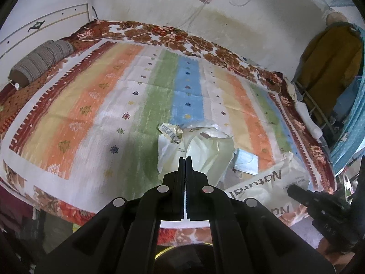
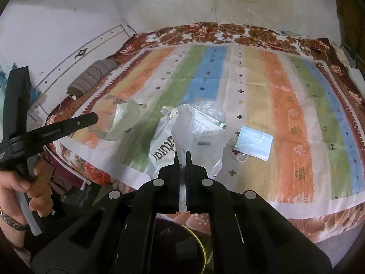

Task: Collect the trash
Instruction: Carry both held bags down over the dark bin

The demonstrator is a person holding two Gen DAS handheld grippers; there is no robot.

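Left gripper (image 1: 185, 158) closed, tips pinching edge of pale yellowish plastic bag (image 1: 205, 150), bag lifted off striped sheet (image 1: 102, 105). Right gripper (image 2: 181, 154) closed too — nips white plastic bag (image 2: 196, 137) printed "Natural", with wrappers inside. Both bags near front edge of bed. Blue face mask (image 2: 254, 142) lies flat on sheet just right of white bag, untouched, apart from both grippers. Grey rolled bolster (image 1: 41, 64) at far left by headboard. Person's hand (image 2: 25, 187) holds left gripper's handle.
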